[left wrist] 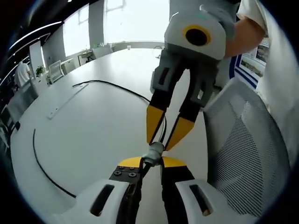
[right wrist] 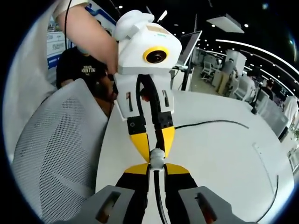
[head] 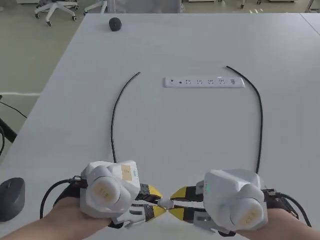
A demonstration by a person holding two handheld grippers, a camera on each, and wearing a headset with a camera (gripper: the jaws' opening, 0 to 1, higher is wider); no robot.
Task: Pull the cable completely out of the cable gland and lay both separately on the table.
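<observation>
Cable gland sits at the near edge of the tabletop, at 6 o'clock in the head view, where the two grippers meet tip to tip. The left gripper comes in from 9 o'clock, and its jaws look clamped on the pale gland body. The right gripper comes in from 3 o'clock. In its own view the cable runs straight down between its jaws, which appear pinched on it just behind the gland. The tips crowd so close there that the line between the two grips is hard to read.

The cable is threaded right through. One long black run sweeps out toward 11 o'clock and the other toward 1 o'clock, with the free ends lying either side of the power strip at 12 o'clock. A mouse lies off at 9 o'clock, well apart.

By its look the cable is thin, limp and light, with a smooth jacket likely to slip through the pads, so it will trail rather than push. It is best taken close to the gland's mouth, so the pull runs along the bore. The gland looks small, hard and rounded, and apt to twist out of a weak pinch, so it wants holding squarely across its body. Its seal will probably drag, and the long tail may need several fresh grips.
</observation>
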